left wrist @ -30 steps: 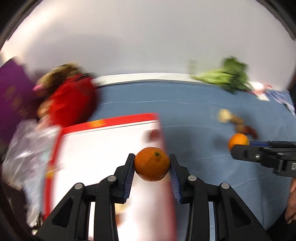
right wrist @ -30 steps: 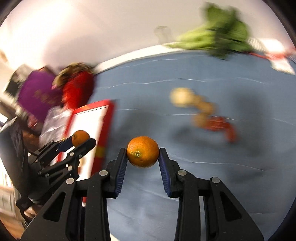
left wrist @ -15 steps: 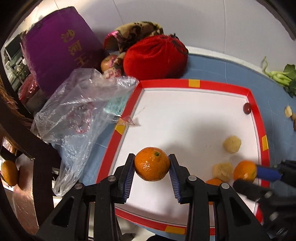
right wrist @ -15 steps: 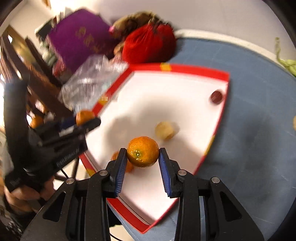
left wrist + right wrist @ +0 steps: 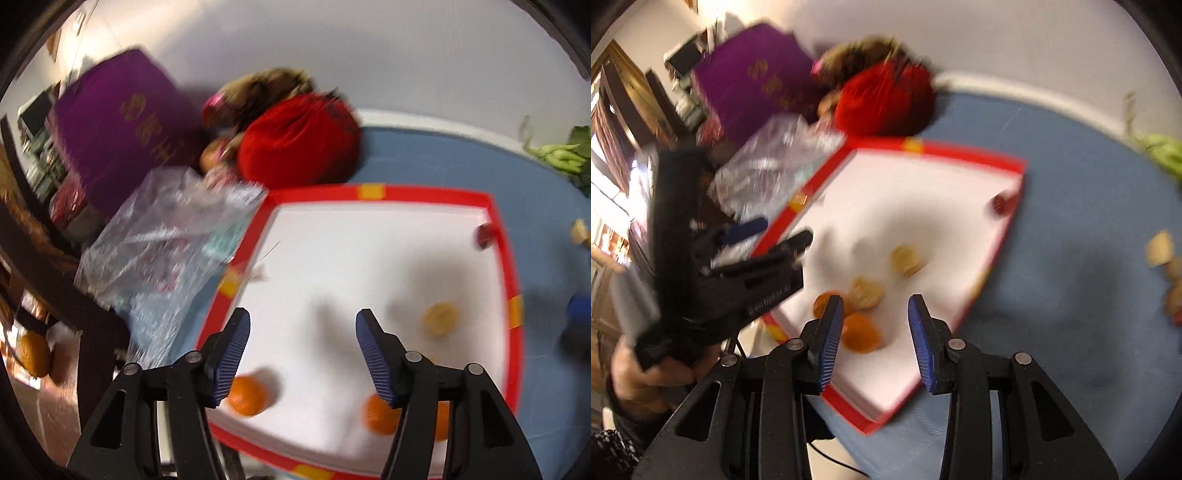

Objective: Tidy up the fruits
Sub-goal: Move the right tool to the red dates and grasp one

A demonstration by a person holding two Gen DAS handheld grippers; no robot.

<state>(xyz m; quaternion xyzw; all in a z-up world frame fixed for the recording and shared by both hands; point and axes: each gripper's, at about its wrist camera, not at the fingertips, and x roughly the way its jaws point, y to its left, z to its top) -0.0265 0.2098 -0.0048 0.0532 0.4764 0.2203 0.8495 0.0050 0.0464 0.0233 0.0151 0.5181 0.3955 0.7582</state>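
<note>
Left gripper jaws spread wide, nothing between the blue ribbed pads; right gripper also parted, holding nothing, gap narrower than the left; both hang over the near end of the white tray with red rim. Left wrist view only: an orange lies on the tray just beside the left finger's pad, two more oranges lie close together behind the right finger, and a further orange fruit sits off the table at lower left, beyond a dark wooden chair frame. Right wrist view only: the other tool shows at left, gripped by a bare hand, its fingers reaching over the tray's left edge; an orange lies on the tray between this gripper's fingers, partly behind the left one, another just beyond it, touching a pale tan lump. Both views: a second tan lump mid-tray; a small dark red fruit against the far right rim; blue tablecloth; red cloth pouch; clear plastic bag; leafy greens at far right. Purple box carries gold characters, too blurred to read. Oranges round, bright, smooth-looking; motion blur hides finer detail.
</note>
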